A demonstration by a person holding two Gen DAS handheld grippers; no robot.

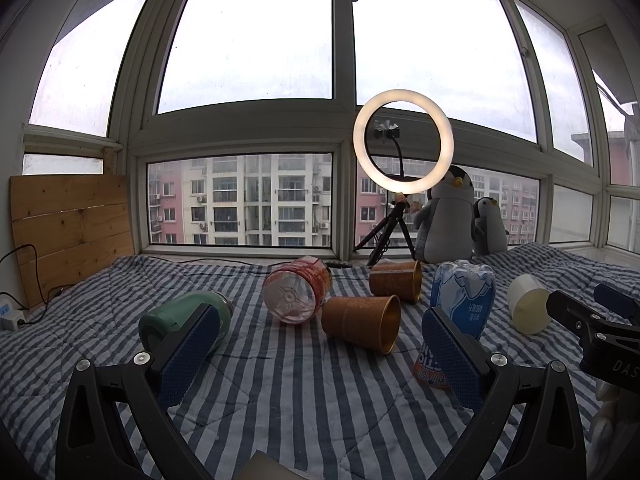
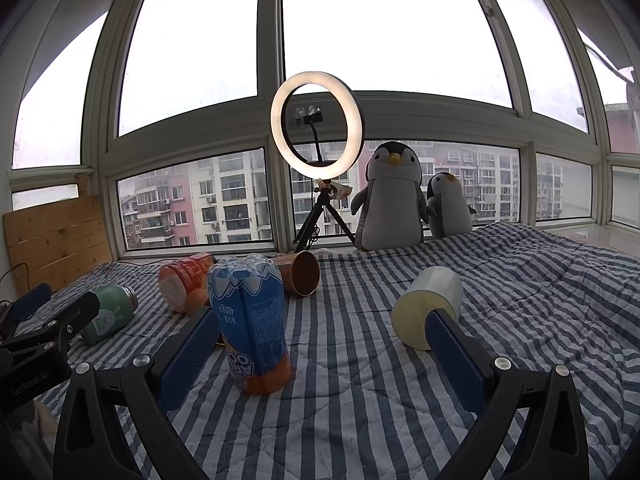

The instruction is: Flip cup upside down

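Two brown paper cups lie on their sides on the striped blanket: the near one (image 1: 362, 322) with its mouth toward me, the far one (image 1: 396, 281) (image 2: 300, 278) behind it. A cream cup (image 1: 528, 308) (image 2: 428, 312) lies on its side to the right. My left gripper (image 1: 320, 344) hovers open just short of the near brown cup, nothing between its fingers. In the right wrist view my right gripper (image 2: 320, 344) is open, a blue upside-down bottle (image 2: 252, 320) standing near its left finger and the cream cup behind its right finger.
A green flask (image 1: 184, 316) (image 2: 110, 314) and a red-labelled clear bottle (image 1: 298, 292) (image 2: 184, 282) lie on the blanket (image 1: 280, 380). A ring light on a tripod (image 2: 318, 128) and two plush penguins (image 2: 392, 196) stand at the window. A wooden board (image 1: 72, 232) leans at left.
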